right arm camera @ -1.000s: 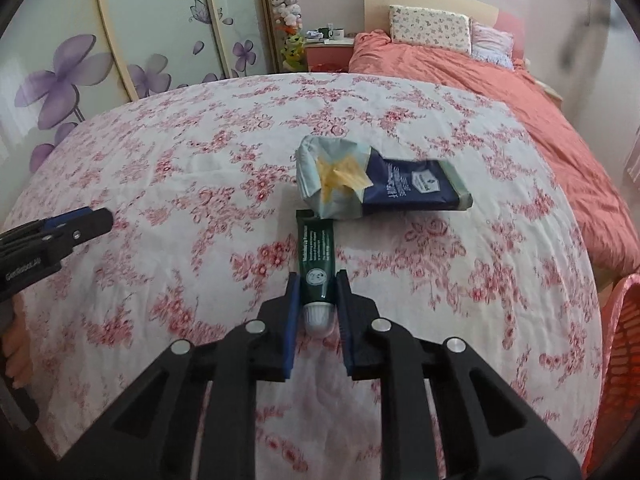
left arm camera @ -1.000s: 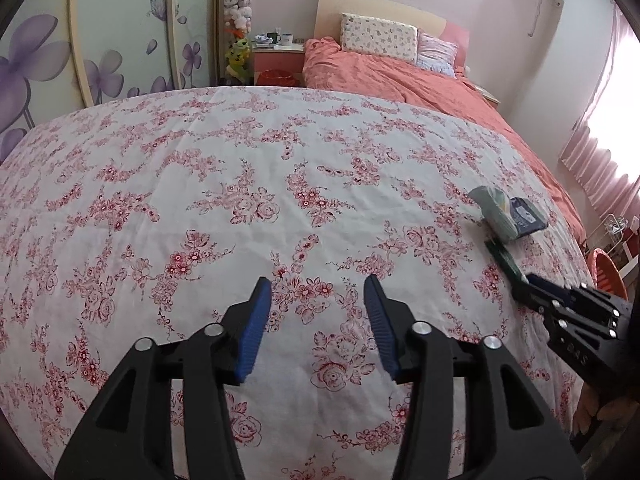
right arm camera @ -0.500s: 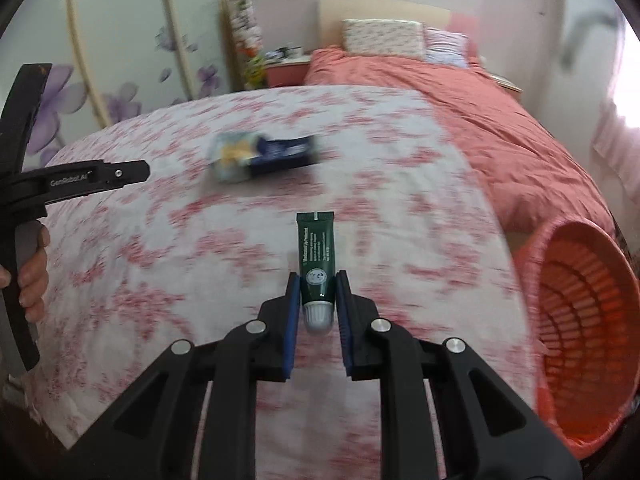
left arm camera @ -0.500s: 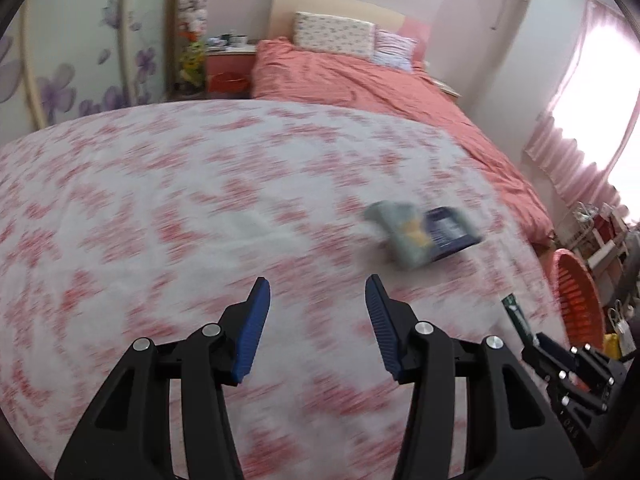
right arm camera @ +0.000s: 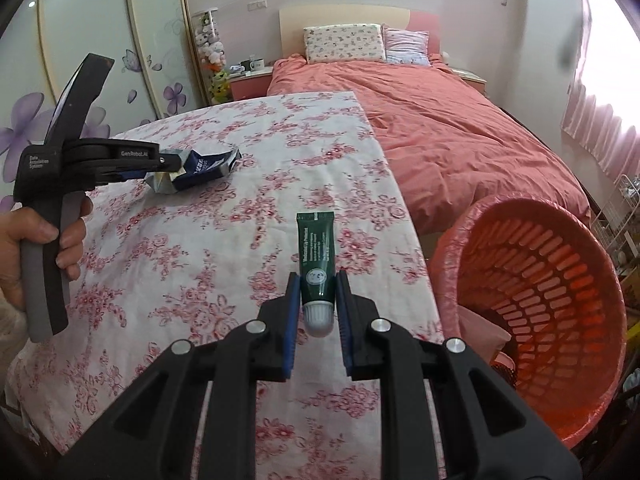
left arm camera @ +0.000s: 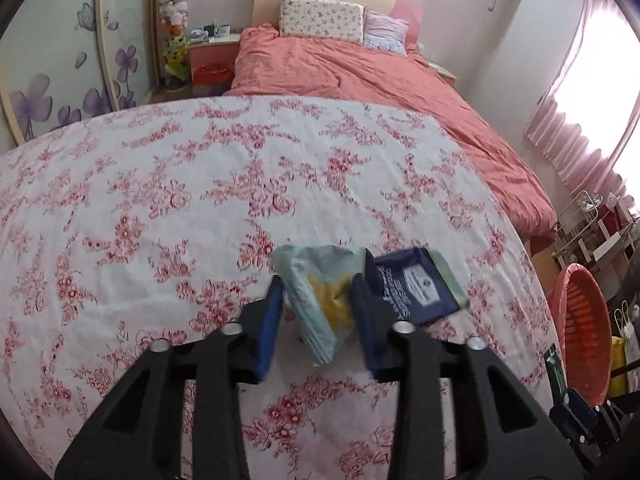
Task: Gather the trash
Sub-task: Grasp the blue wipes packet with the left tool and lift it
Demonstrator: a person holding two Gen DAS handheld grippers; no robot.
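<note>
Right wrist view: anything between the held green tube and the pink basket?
Nothing. The green tube in the right gripper and the pink basket are separated only by floral tablecloth and its edge.

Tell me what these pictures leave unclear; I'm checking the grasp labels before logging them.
- Left gripper: whether its pads already pinch the crumpled wrapper; blurred in the left wrist view, tiny in the right.
- Green tube: label print too small.
- Orange basket: floor hidden by its own wall; rim cut off at the right edge.

I see a coral-quilted bed [right arm camera: 440, 128] far off, flowered wardrobe doors [right arm camera: 120, 60] left, bright pink-curtained window [left arm camera: 592, 92] right.
</note>
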